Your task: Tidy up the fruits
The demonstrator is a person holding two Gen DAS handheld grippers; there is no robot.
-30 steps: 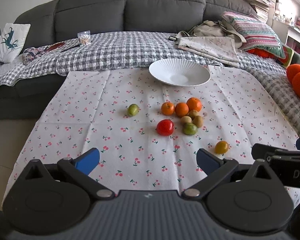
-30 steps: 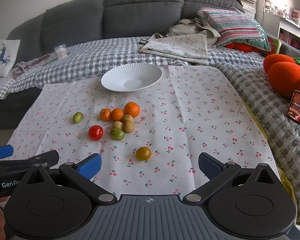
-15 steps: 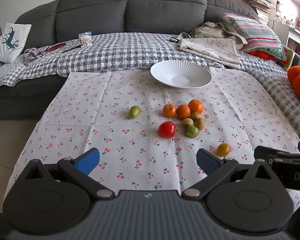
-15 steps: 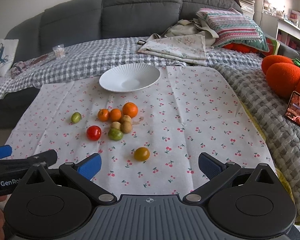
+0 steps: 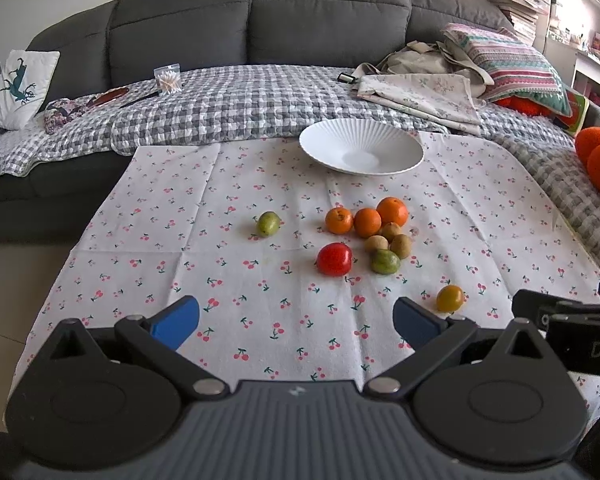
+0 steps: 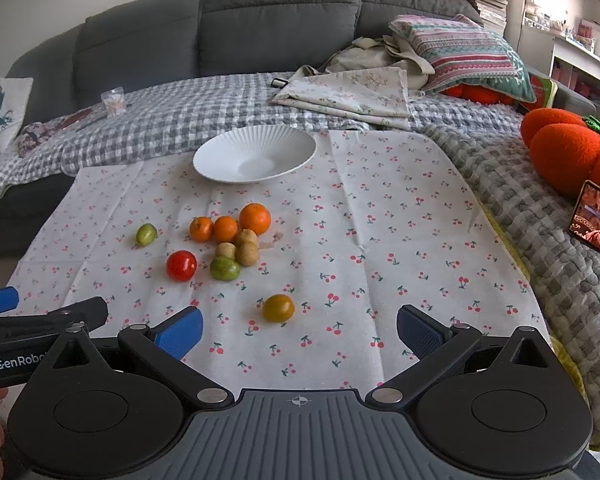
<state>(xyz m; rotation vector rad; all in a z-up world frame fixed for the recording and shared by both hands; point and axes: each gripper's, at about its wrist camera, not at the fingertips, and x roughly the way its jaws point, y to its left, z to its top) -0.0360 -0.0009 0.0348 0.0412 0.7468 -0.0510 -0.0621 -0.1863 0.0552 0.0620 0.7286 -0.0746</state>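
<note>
Loose fruit lies on a cherry-print cloth (image 5: 172,216): a red tomato (image 5: 334,259) (image 6: 181,265), three oranges (image 5: 367,221) (image 6: 254,218), brown kiwis (image 5: 401,245) (image 6: 247,252), a green fruit (image 5: 385,261) (image 6: 224,269), a lone green fruit (image 5: 268,223) (image 6: 146,233) and a yellow-orange tomato (image 5: 450,298) (image 6: 278,308). Behind them sits an empty white ribbed bowl (image 5: 324,136) (image 6: 296,148). My left gripper (image 5: 296,318) is open near the cloth's front edge. My right gripper (image 6: 298,330) is open too, just short of the yellow-orange tomato.
A grey sofa with a checked blanket (image 5: 240,100) stands behind the cloth, carrying folded cloths (image 6: 352,92), a striped pillow (image 6: 460,54) and a small jar (image 5: 167,78). Orange plush pumpkins (image 6: 568,152) and a lit phone (image 6: 598,224) lie at the right.
Both grippers have drawn back and risen a little, so the fruit and bowl sit slightly farther away. No fruit has moved and both grippers stay open.
</note>
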